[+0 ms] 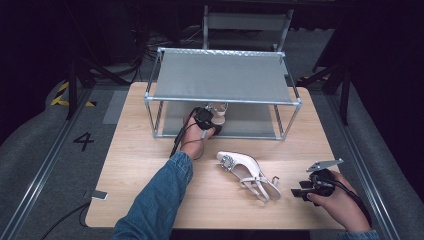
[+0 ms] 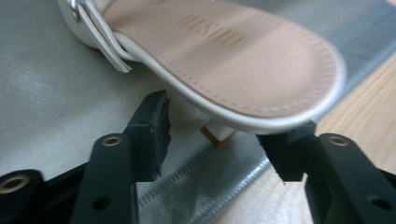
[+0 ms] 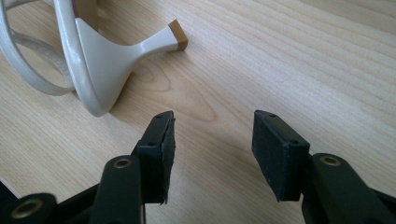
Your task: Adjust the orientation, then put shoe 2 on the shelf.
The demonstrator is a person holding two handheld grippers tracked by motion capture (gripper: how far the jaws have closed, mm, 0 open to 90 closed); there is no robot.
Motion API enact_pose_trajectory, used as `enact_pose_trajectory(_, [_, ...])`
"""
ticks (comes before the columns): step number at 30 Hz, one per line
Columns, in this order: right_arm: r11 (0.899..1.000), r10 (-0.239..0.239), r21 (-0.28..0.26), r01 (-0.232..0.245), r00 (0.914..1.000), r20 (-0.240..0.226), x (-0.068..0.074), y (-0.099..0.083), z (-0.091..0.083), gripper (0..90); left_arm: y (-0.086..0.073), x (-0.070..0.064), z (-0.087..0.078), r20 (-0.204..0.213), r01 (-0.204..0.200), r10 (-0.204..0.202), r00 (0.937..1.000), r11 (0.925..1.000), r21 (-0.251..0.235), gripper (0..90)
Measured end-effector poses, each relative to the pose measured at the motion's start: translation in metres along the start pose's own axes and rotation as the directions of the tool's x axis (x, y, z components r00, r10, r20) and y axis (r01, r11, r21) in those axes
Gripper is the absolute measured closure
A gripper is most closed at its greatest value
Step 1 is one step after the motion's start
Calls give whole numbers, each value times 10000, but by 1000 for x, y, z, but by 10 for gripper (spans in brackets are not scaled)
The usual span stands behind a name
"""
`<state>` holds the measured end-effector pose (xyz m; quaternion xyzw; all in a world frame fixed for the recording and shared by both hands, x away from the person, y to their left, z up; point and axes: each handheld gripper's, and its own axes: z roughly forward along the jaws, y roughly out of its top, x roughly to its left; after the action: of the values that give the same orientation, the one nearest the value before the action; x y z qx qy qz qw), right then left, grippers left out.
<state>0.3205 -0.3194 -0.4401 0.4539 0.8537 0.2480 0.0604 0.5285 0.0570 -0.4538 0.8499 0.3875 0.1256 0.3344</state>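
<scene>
Right tongs (image 1: 296, 192) agape | white slingback shoe (image 1: 248, 174) on its side

Table brightly lit, dark surroundings, close shoe (image 2: 243, 60) blurred, soft shadows

The white heeled shoe on the rack's lower grey fabric shelf (image 1: 218, 111) is mostly hidden in the high view by the metal-framed rack's upper shelf (image 1: 220, 77) and the left hand (image 1: 192, 131). In the left gripper view its toe end runs off the top edge, and the gold lettering on its insole (image 2: 212, 31) is too blurred to read. The second white slingback shoe on the wooden table (image 3: 93, 56) (toe and strap) is cut off at the right gripper view's left edge.
</scene>
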Motion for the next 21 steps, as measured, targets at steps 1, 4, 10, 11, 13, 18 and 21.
enact_pose_trajectory(1, [10000, -13, -16, 13, 10000, 2, 0, 0, 0, 502, 1, 4, -3, -238, -679, 678, 9974, 9977, -38, 438])
enact_pose_trajectory(4, [10000, -79, 10, 79, 10000, -8, 2, 2, 0, 502, -2, -7, -16, -237, -15, 14, 9997, 10000, -51, 376])
enact_pose_trajectory(10, [9996, -275, -117, 275, 9996, 8, 3, 7, -1, 499, -9, -18, -42, -360, 475, -476, 9982, 9989, -56, 346])
enact_pose_trajectory(11, [9995, -288, -105, 288, 9996, 11, 4, 7, -1, 497, -11, -20, -47, -394, 410, -413, 9984, 9991, -93, 339])
enact_pose_trajectory(13, [9990, -417, -129, 417, 9991, -34, 6, 10, -1, 483, -18, -25, -65, -548, 281, -278, 9981, 9996, 48, 341])
enact_pose_trajectory(18, [9973, -665, -296, 665, 9978, 11, 11, 16, -5, 464, -30, -30, -85, -400, 171, -152, 9991, 9987, 481, 302])
enact_pose_trajectory(21, [9959, -810, -403, 809, 9967, -5, 15, 20, -8, 462, -40, -33, -99, -358, 143, -119, 9993, 9976, 673, 274])
